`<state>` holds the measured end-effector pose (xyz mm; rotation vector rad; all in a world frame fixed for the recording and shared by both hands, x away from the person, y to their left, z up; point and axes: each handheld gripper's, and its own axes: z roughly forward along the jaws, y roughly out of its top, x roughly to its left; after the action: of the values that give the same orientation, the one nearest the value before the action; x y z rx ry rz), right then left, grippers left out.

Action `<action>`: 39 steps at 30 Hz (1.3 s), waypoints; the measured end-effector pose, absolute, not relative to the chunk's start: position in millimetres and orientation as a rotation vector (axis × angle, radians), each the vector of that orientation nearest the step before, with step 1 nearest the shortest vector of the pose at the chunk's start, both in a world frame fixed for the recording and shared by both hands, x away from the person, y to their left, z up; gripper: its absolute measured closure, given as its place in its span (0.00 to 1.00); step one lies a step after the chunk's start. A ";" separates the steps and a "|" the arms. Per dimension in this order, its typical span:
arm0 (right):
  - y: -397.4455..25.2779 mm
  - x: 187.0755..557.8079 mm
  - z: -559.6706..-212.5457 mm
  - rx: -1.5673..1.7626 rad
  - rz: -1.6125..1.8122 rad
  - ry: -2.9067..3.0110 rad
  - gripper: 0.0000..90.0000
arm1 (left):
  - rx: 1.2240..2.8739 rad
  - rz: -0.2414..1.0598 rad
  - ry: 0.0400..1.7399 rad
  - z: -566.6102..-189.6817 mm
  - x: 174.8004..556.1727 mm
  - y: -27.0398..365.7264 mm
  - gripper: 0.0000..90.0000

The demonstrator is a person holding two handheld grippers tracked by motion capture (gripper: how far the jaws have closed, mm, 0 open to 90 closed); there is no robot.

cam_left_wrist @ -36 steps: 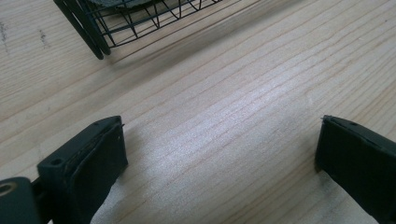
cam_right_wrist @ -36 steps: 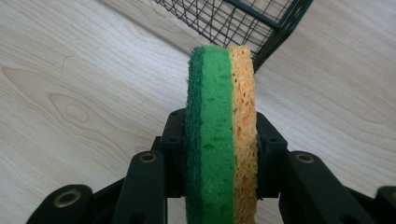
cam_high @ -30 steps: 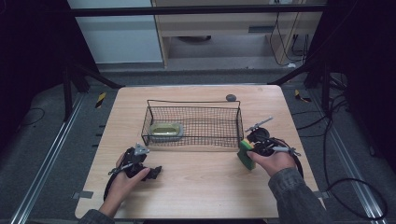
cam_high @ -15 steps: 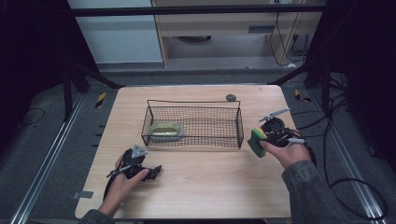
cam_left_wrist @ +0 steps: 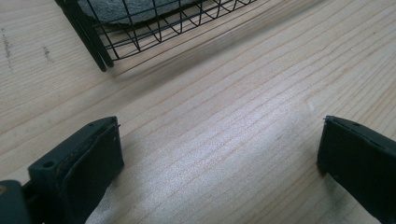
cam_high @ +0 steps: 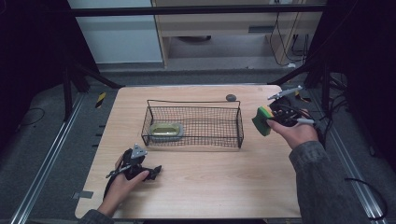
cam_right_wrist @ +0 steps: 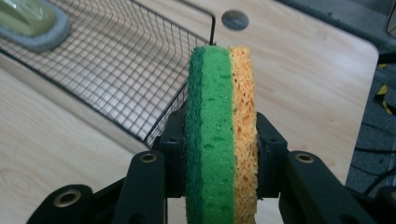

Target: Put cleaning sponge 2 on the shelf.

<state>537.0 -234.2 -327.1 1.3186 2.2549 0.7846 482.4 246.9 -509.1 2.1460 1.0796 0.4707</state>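
a pale wooden table [cam_high: 210, 186] carries a wire basket [cam_high: 194, 122] and a small grey disc [cam_high: 230, 97].

- Sponge [cam_right_wrist: 219, 126]: a green scouring layer bonded to a yellow-orange foam layer, standing on edge, pinched across both faces, raised off the table just beside the wire basket's [cam_high: 194, 123] right end.

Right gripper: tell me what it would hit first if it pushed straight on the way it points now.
Probably the wire basket. The right gripper, shut on the sponge, points toward the basket's near end wall, which stands just beyond the sponge's edge. Depth is unclear, so it might instead skim past the corner toward bare table.
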 end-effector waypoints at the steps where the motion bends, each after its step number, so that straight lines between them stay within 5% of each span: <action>1: -232.4 542.9 -321.9 1.304 0.792 2.250 0.71 | 2.142 0.471 1.081 -509.2 482.4 246.6 0.00; 39: -179.6 583.2 -311.3 1.171 0.915 2.249 0.71 | 2.149 0.469 1.068 -509.0 483.4 247.3 0.00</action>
<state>583.2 -179.6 -311.3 1.1715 2.2490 0.9150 483.4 247.3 -509.0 2.1491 1.0682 0.4694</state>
